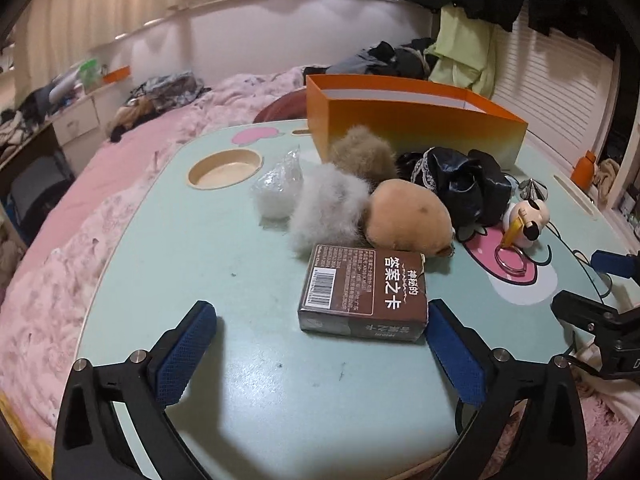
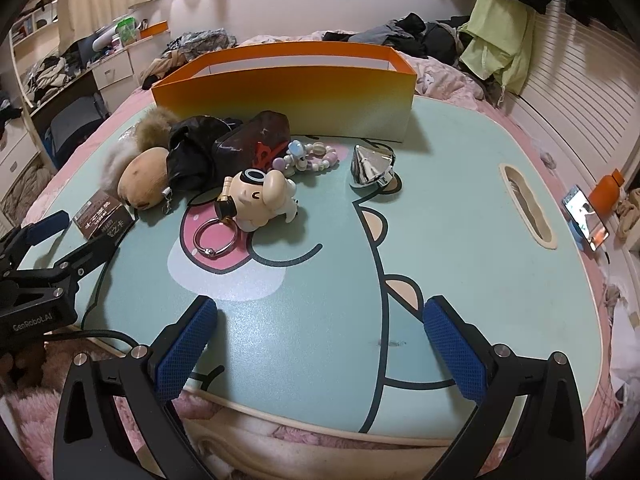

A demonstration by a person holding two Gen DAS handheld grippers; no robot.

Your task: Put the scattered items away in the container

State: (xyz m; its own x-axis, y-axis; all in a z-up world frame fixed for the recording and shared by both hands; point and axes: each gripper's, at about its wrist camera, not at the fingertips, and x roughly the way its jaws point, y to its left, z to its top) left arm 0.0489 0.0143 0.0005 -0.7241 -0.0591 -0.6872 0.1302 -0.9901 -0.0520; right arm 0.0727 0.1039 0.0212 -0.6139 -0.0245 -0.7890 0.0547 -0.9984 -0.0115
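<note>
Our left fingers (image 1: 320, 320) are spread wide by the brown card box (image 1: 362, 292) on the counter (image 1: 248, 240), and our right fingers (image 2: 320, 320) are spread too, so we might bump it into the toys before reaching the orange box (image 1: 416, 120).

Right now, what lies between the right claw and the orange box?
In the right wrist view, bare table comes first from the right claw, then the pig figure, bead bracelet and orange box.
</note>
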